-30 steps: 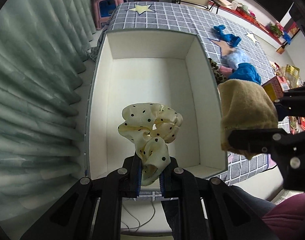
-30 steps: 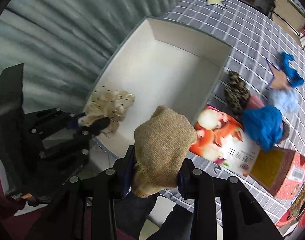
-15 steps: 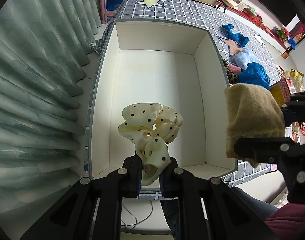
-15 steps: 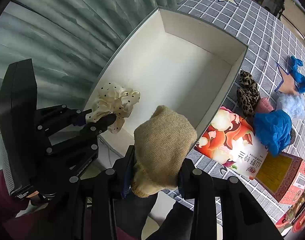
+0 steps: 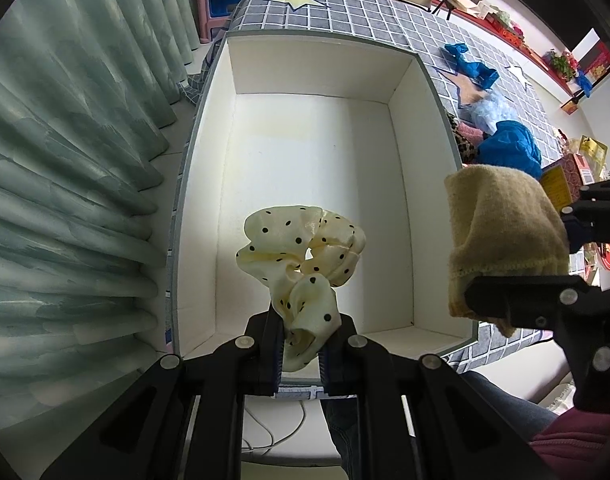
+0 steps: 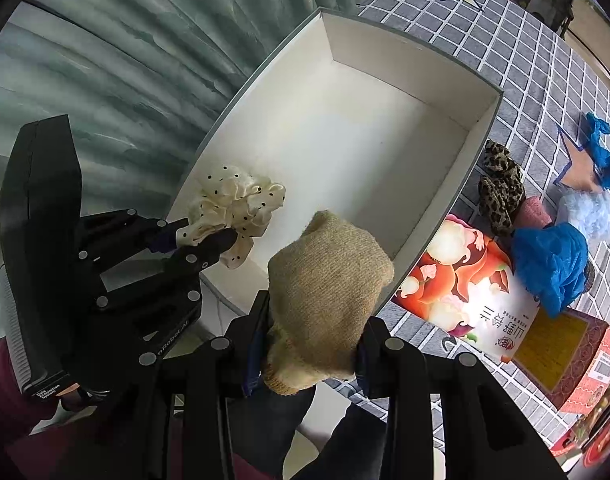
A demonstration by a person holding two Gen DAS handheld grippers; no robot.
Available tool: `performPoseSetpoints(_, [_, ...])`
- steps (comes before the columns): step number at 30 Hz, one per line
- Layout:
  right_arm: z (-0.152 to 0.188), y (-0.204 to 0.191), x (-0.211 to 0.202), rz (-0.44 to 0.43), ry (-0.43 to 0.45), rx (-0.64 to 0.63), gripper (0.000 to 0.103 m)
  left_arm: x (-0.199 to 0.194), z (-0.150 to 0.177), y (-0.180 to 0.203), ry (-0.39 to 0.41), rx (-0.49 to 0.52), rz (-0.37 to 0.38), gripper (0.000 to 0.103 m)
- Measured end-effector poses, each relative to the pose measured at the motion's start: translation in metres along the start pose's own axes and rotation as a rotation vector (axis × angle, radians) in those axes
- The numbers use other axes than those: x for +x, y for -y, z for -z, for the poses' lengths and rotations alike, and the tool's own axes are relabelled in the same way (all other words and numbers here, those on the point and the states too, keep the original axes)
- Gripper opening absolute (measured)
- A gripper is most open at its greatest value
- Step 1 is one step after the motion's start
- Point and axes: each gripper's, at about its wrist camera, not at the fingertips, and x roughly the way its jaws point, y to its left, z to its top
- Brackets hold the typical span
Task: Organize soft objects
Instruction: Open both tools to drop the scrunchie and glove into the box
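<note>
My left gripper (image 5: 301, 344) is shut on a cream scrunchie with black dots (image 5: 301, 252) and holds it over the near end of a white open box (image 5: 317, 152). The scrunchie also shows in the right wrist view (image 6: 235, 210), above the box's near left corner. My right gripper (image 6: 307, 360) is shut on a tan knitted cloth (image 6: 325, 292) and holds it above the box's (image 6: 345, 136) near right corner. That cloth shows at the right of the left wrist view (image 5: 501, 236), beside the box's right wall.
On the grey checked tablecloth (image 6: 525, 52) right of the box lie a leopard-print scrunchie (image 6: 499, 190), a pink piece (image 6: 533, 212), a blue cloth (image 6: 553, 264), a pale blue fluffy piece (image 6: 589, 212) and a blue ribbon (image 6: 601, 148). A printed packet (image 6: 469, 296) and red carton (image 6: 573, 360) lie nearer. Green curtains (image 5: 65, 160) hang left.
Both grippers have moved forward toward the box with their loads. The scrunchie now hangs further over the box's near end and the tan cloth is closer to the right wall.
</note>
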Motion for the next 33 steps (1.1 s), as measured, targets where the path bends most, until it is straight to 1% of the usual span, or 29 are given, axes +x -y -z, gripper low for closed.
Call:
performPoseSetpoints(2, [0.0,-0.001,0.0,-0.003,-0.002,-0.002,0.038,-0.003,0.001,0.002,0.022,0.012,0.004,0.025])
performPoseSetpoints(3, [0.0,-0.001,0.0,-0.006,-0.001,-0.004,0.038,-0.005,0.001,0.003,0.032,0.021,-0.001,0.037])
performPoseSetpoints(4, [-0.001,-0.001,0.0,-0.011,-0.002,-0.004,0.038,-0.006,0.002,0.004,0.042,0.027,-0.007,0.051])
performPoseSetpoints(5, [-0.001,-0.001,0.001,-0.016,-0.003,-0.004,0.043,-0.007,0.002,0.004,0.05,0.031,-0.014,0.057])
performPoseSetpoints(6, [0.0,-0.001,0.001,-0.015,-0.003,-0.003,0.048,-0.009,0.002,0.005,0.056,0.033,-0.02,0.066])
performPoseSetpoints(7, [0.0,0.0,0.001,-0.013,-0.003,-0.002,0.048,-0.009,0.002,0.005,0.06,0.033,-0.023,0.074])
performPoseSetpoints(9, [0.0,0.001,0.001,-0.012,-0.002,0.002,0.049,-0.011,0.002,0.004,0.072,0.026,-0.022,0.081])
performPoseSetpoints(11, [0.0,0.004,0.001,-0.01,0.0,0.012,0.069,-0.011,0.002,0.003,0.081,0.023,-0.023,0.082])
performPoseSetpoints(12, [0.001,0.005,0.001,-0.01,0.001,0.018,0.086,-0.012,0.002,0.003,0.086,0.023,-0.029,0.085])
performPoseSetpoints(13, [0.001,0.006,0.0,0.004,0.006,0.025,0.09,-0.012,0.001,0.003,0.091,0.023,-0.034,0.091])
performPoseSetpoints(15, [0.0,0.01,-0.003,-0.005,0.012,0.041,0.09,-0.011,0.0,0.001,0.087,0.016,-0.035,0.091])
performPoseSetpoints(16, [0.0,0.012,-0.004,-0.009,0.014,0.051,0.098,-0.01,0.0,0.001,0.078,0.009,-0.033,0.092])
performPoseSetpoints(17, [0.0,0.013,-0.004,-0.003,0.016,0.058,0.103,-0.008,-0.001,0.001,0.071,0.002,-0.033,0.092])
performPoseSetpoints(24, [0.002,0.015,-0.012,0.029,0.054,0.071,0.103,-0.007,-0.001,0.003,0.056,0.005,-0.036,0.092])
performPoseSetpoints(33, [0.002,0.014,-0.012,0.031,0.057,0.076,0.103,-0.008,-0.001,0.005,0.054,0.012,-0.04,0.092])
